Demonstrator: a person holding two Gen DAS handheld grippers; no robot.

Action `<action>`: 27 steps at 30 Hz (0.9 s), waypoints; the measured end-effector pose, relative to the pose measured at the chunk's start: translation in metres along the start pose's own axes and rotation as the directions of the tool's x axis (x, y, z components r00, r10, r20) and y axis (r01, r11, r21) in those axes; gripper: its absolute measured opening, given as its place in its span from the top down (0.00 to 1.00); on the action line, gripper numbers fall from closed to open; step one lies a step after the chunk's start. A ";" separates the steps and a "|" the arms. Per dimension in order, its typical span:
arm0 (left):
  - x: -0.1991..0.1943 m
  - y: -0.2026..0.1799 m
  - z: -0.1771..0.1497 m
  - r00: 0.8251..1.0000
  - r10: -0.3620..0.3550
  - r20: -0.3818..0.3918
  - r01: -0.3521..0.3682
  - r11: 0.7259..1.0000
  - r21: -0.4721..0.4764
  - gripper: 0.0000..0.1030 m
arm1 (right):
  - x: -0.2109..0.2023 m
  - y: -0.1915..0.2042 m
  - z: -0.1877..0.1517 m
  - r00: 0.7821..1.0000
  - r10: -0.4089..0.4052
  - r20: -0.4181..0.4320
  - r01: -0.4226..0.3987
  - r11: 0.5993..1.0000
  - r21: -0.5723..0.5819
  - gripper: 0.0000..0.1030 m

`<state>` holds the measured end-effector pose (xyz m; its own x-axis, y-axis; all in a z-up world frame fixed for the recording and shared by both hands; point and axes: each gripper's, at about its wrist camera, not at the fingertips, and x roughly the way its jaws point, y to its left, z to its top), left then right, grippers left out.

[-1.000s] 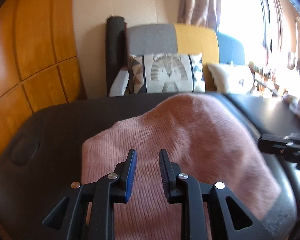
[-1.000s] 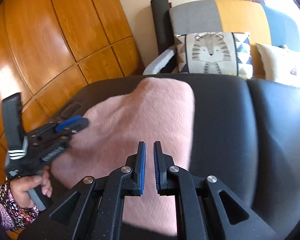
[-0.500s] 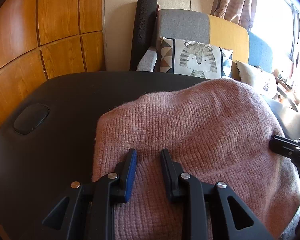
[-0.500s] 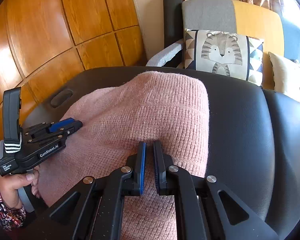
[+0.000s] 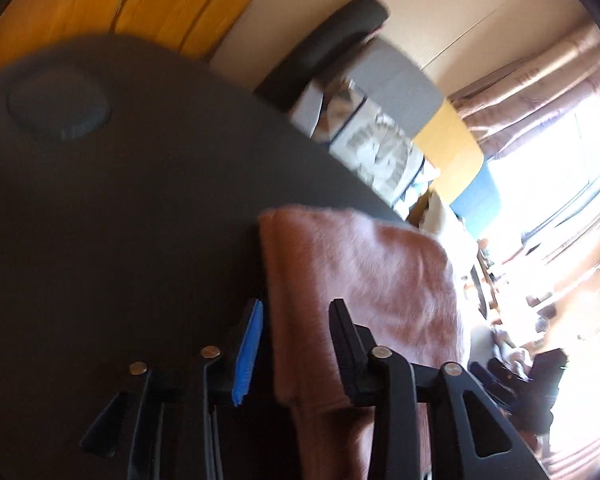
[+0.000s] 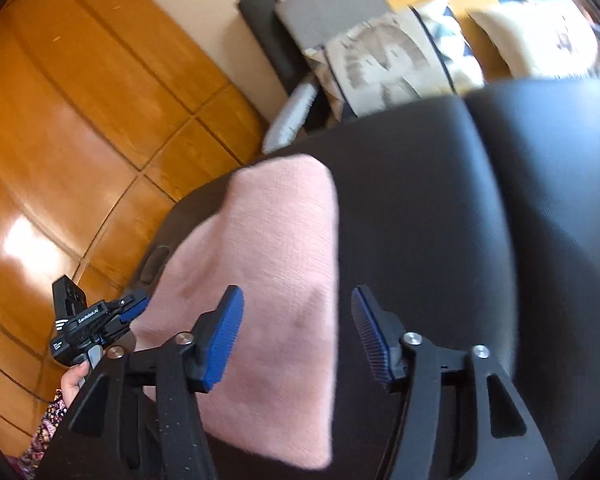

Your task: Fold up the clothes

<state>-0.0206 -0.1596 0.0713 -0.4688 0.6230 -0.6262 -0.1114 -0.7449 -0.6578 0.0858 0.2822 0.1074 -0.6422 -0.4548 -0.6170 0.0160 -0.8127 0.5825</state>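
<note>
With its jaws just swung wide, the right gripper [image 6: 296,332] straddles the right edge of the folded pink knitted sweater [image 6: 268,280], pads clear of the wool. The left gripper [image 5: 296,344], jaws also just parting, straddles the sweater's left edge; no squeeze on it shows. The sweater lies flat on the black padded table [image 6: 440,220]. If either side bites only the top layer, lifting would likely peel the fold open; the slick upholstery could also let the bundle slide. Beyond the table stand a sofa with a tiger-print cushion [image 6: 384,64], orange wood panelling [image 6: 80,100] and a bright curtained window [image 5: 560,152].
</note>
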 end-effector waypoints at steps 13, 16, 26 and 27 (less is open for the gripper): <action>0.027 0.062 -0.004 0.936 -0.332 -0.116 0.266 0.883 -0.387 0.48 | 0.039 -0.043 0.011 0.960 0.238 -0.150 -0.189 0.941 0.280 0.21; 0.033 0.054 0.000 0.932 -0.324 -0.165 0.253 0.903 -0.348 0.46 | 0.049 -0.042 0.018 0.953 0.243 -0.182 -0.180 0.935 0.306 0.21; 0.050 0.046 0.014 0.912 -0.288 -0.293 0.185 0.925 -0.332 0.45 | 0.076 -0.038 0.032 0.921 0.280 -0.271 -0.164 0.910 0.381 0.20; 0.051 0.047 0.016 0.909 -0.293 -0.296 0.185 0.921 -0.343 0.45 | 0.079 -0.038 0.034 0.916 0.287 -0.279 -0.166 0.907 0.386 0.20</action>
<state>-0.0635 -0.1668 0.0145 -0.1338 0.8555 -0.5002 0.1114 -0.4885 -0.8654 0.0085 0.2889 0.0543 -0.3700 -0.7516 -0.5461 -0.1744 -0.5212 0.8355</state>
